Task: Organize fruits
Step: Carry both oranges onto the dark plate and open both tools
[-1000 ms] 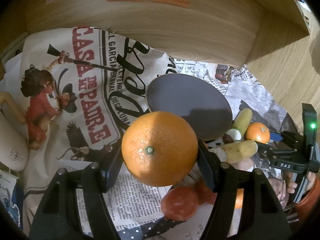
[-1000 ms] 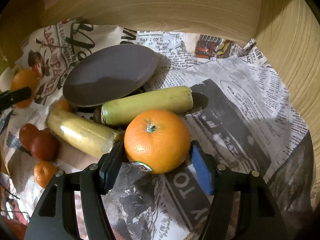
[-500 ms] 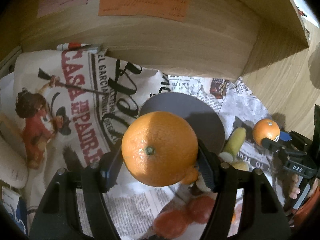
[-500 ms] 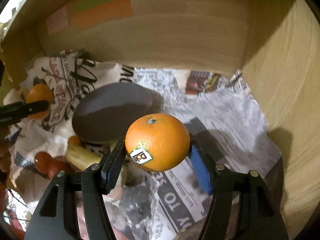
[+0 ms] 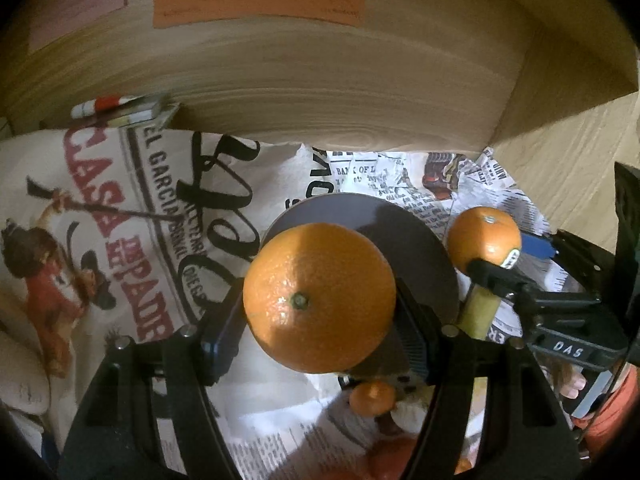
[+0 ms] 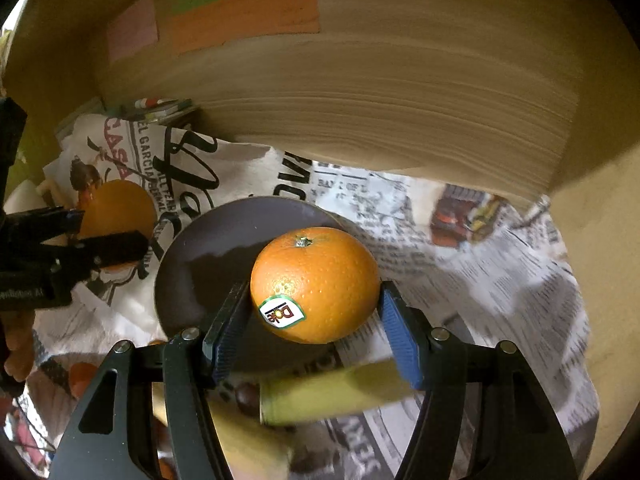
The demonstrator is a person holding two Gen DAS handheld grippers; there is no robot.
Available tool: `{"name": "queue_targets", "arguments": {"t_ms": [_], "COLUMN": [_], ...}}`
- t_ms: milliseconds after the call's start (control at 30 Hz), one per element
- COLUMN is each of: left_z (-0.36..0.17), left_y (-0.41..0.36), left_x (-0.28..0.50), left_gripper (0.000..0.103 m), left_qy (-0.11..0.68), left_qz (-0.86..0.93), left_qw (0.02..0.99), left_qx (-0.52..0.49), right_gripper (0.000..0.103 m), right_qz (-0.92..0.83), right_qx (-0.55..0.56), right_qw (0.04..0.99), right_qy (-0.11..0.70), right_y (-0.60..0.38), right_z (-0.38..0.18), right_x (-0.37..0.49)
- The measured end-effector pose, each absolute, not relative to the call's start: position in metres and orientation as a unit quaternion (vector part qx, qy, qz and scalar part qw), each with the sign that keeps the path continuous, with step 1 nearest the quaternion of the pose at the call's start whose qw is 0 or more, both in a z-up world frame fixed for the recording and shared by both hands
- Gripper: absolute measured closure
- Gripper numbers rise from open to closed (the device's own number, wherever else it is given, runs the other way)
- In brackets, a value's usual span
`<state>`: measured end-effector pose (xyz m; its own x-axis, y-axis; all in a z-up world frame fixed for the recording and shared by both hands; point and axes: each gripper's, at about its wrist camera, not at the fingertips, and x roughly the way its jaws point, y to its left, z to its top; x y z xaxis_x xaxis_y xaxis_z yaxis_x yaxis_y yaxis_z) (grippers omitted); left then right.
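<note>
— While both fruits ride in the air, what differs from a second ago?

— A second ago the right gripper (image 6: 312, 316) had its stickered orange (image 6: 315, 284) low, beside the green fruit on the newspaper (image 6: 480, 272). Now that orange is lifted above the near edge of the dark plate (image 6: 200, 256), pinched between both pads. The left gripper (image 5: 320, 320) clamps its own larger orange (image 5: 319, 298), stem end toward the camera, and has moved forward so the plate (image 5: 416, 248) sits right behind it.

— Anything in the plate?

— Its visible surface is bare; both oranges hang over it, neither touching it that I can see.

— And the rest of the fruit?

— In front of the plate, toward the grippers: a green-yellow long fruit (image 6: 332, 394) lies just at its near rim, a small orange one (image 5: 373, 398) sits beside that, and reddish fruit shows further forward, mostly hidden by the left gripper's frame.

— Behind the plate?

— A wooden wall (image 5: 320, 80) carrying orange (image 6: 244, 16), green and pink paper notes.
</note>
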<state>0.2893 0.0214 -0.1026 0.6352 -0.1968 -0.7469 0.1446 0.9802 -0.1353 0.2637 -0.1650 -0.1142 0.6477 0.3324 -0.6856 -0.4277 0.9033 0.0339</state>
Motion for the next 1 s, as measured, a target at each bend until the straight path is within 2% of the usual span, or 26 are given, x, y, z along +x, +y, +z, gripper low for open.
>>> {"name": "queue_targets", "arguments": {"t_ms": [833, 1000], "left_z": [-0.159, -0.140], "left_y": [0.011, 0.005], "left_x": [0.381, 0.372], "left_gripper": [0.034, 0.032], "left_qy": [0.507, 0.464], "left_qz": [-0.129, -0.136], "left_qw": [0.852, 0.875], "left_qx": [-0.025, -0.008], "right_gripper": [0.042, 0.041], "right_qz": [0.209, 0.216], "right_qx": [-0.113, -0.115], "right_qw": [0.874, 0.872], "right_qy": [0.425, 0.424], "right_y": [-0.128, -0.128], "right_z": [-0.154, -0.157], "right_x": [0.342, 0.342]}}
